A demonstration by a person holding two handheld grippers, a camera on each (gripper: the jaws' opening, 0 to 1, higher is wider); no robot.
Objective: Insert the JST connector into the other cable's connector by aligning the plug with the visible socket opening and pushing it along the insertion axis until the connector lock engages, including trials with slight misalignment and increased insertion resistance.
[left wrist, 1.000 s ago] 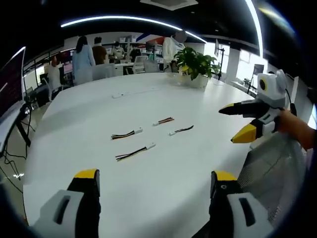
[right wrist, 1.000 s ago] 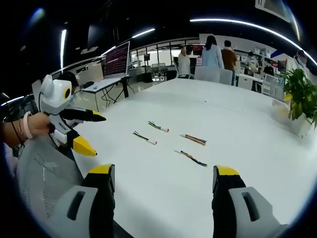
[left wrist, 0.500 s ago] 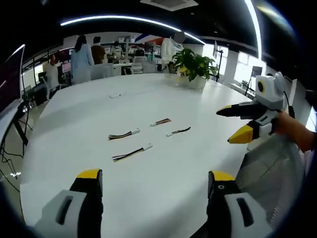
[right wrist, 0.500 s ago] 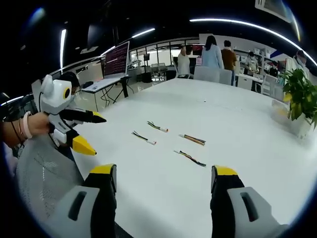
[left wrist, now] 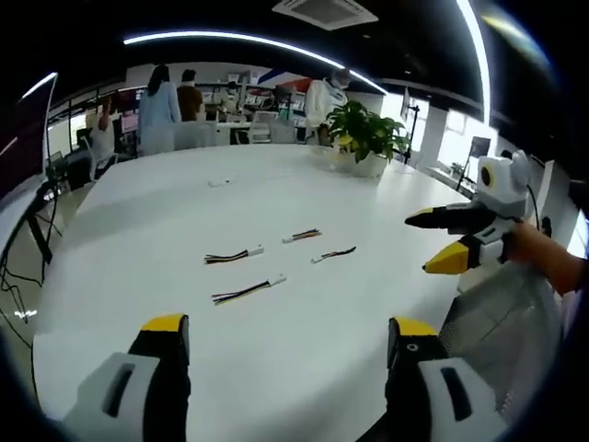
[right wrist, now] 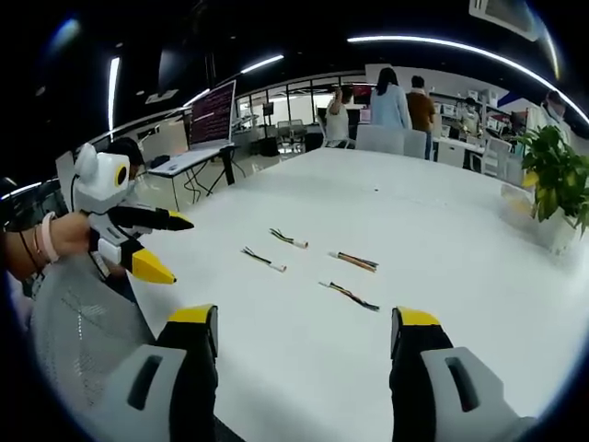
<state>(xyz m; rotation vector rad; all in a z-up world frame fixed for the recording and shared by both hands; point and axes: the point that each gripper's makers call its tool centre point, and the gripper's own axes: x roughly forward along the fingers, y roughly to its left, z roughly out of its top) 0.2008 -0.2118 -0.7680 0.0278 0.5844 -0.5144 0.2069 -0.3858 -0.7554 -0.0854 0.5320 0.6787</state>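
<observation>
Left gripper: you are holding the left gripper (left wrist: 285, 336) above the near edge of the round white table (left wrist: 138, 239), its yellow-tipped jaws spread wide and grasping nothing. In the right gripper view it (right wrist: 158, 244) is coming in at 9 o'clock, jaws parted, held in your hand (right wrist: 64, 241).

Right gripper: you are keeping the right gripper (right wrist: 306, 329) released too, yellow-tipped jaws wide apart with bare tabletop between them. In the left gripper view it (left wrist: 434, 241) is sitting at 3 o'clock, off the table's edge.

Cables: four short wire leads with white JST connectors are lying apart on the table, none mated, none touched. In the left gripper view: black-yellow lead (left wrist: 247, 291) at 12 o'clock from the jaws, second striped lead (left wrist: 232, 256) beyond it, red-orange lead (left wrist: 302, 236) and dark lead (left wrist: 334, 253) toward 1 o'clock. In the right gripper view: dark lead (right wrist: 348, 296), red-orange lead (right wrist: 354, 261), two striped leads (right wrist: 261, 259) (right wrist: 288, 238).

Surroundings: a potted green plant (left wrist: 366, 136) is standing at the far side; people (right wrist: 403, 99) are standing beyond the table.
</observation>
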